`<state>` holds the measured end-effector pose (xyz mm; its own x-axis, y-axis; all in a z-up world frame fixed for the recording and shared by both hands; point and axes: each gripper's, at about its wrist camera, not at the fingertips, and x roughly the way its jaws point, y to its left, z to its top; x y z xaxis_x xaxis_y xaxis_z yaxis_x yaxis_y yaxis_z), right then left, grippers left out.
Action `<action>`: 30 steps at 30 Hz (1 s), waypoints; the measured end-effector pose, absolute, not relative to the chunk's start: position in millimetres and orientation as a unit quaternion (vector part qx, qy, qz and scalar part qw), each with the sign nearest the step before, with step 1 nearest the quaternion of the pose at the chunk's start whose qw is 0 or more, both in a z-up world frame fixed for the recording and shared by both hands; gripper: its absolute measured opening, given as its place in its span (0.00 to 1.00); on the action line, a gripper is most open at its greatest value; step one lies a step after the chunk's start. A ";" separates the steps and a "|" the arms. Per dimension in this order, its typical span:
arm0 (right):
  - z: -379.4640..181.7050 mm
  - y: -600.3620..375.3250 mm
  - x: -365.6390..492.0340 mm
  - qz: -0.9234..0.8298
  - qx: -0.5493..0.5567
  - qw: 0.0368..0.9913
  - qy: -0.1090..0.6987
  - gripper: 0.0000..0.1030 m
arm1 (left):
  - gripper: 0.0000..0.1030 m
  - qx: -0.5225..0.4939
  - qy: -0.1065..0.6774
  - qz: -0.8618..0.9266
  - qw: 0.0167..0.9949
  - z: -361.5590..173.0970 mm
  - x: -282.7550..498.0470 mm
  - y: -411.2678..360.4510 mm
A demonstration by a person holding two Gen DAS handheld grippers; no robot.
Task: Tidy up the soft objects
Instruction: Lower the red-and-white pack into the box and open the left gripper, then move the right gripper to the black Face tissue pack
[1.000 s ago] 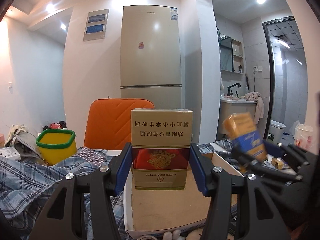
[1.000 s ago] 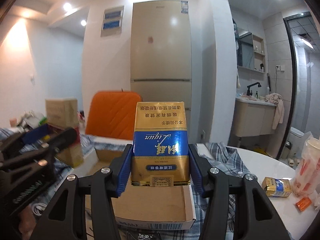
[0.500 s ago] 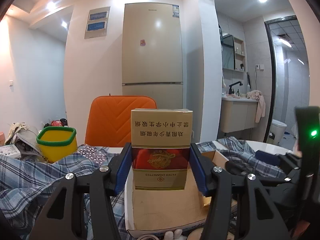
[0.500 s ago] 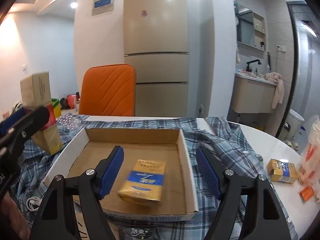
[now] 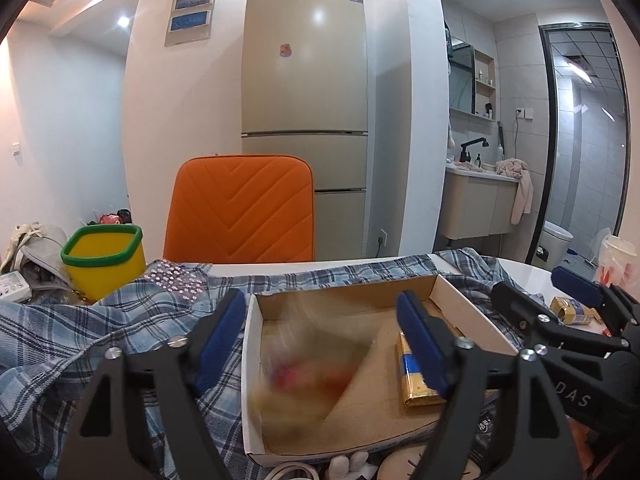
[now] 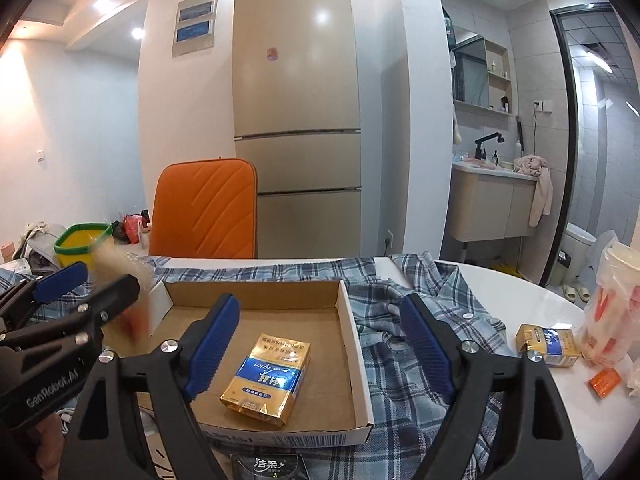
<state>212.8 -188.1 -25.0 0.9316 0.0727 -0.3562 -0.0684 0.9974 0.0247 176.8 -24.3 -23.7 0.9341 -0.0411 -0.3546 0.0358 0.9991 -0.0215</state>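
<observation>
My left gripper [image 5: 320,312] hangs over a shallow cardboard box [image 5: 472,308] with its jaws opening. A red and gold pack [image 5: 312,364] shows only as a blur below them, free of the pads and dropping into the box. My right gripper [image 6: 320,312] is over the same box [image 6: 352,332], jaws opening, nothing between them. A blue and gold pack [image 6: 266,380] lies flat on the box floor under it, also visible in the left wrist view [image 5: 416,376]. Each gripper shows in the other's view: right gripper [image 5: 532,284], left gripper [image 6: 106,276].
A blue plaid shirt [image 6: 432,304] is spread under and around the box. A yellow tub with a green rim [image 5: 104,256] and an orange chair [image 5: 244,208] stand behind. At the right lie a small yellow pack [image 6: 548,344], an orange packet [image 6: 606,382] and a bagged cup [image 6: 616,300].
Both grippers went from shut on upright packs to open. The blue and gold pack dropped flat into the box. The red and gold pack has just left the left jaws and is falling.
</observation>
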 end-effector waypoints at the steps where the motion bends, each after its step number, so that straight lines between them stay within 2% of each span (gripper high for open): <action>1: -24.4 -188.2 211.4 0.035 0.006 0.983 0.179 0.83 | 0.76 -0.008 0.179 -0.017 0.984 -23.8 175.6 -23.9; 10: -10.4 -186.3 191.2 0.030 0.003 0.992 0.124 0.83 | 0.76 -0.024 0.136 -0.007 0.990 -8.1 154.1 -16.5; 14: 8.5 -184.3 167.4 0.029 -0.015 0.997 0.068 0.83 | 0.76 -0.018 0.104 -0.006 0.994 9.0 135.1 -18.8; 19: 32.9 -187.8 138.5 0.027 -0.009 0.999 0.018 0.83 | 0.86 -0.029 0.071 -0.010 0.997 29.7 109.1 -14.6; 23: 47.1 -196.2 117.3 0.042 -0.004 0.999 0.010 0.83 | 1.00 -0.043 0.046 -0.019 0.998 48.3 81.4 -10.5; 26: 50.6 -207.3 102.1 0.065 0.018 0.998 0.019 0.84 | 1.00 -0.029 0.022 -0.020 0.999 55.7 58.6 -13.3; 28: 50.1 -212.7 91.7 0.068 0.026 0.997 0.022 0.85 | 1.00 -0.019 0.020 -0.022 0.999 56.8 48.4 -16.0; 30: 47.3 -216.0 80.5 0.068 0.026 0.997 0.017 0.97 | 1.00 -0.021 0.016 -0.021 0.999 54.8 40.0 -17.3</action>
<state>80.5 -216.0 47.3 0.9900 0.1375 -0.0306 -0.1357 0.9892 0.0549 40.0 -17.3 54.8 0.9986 -0.0435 -0.0313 0.0421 0.9982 -0.0427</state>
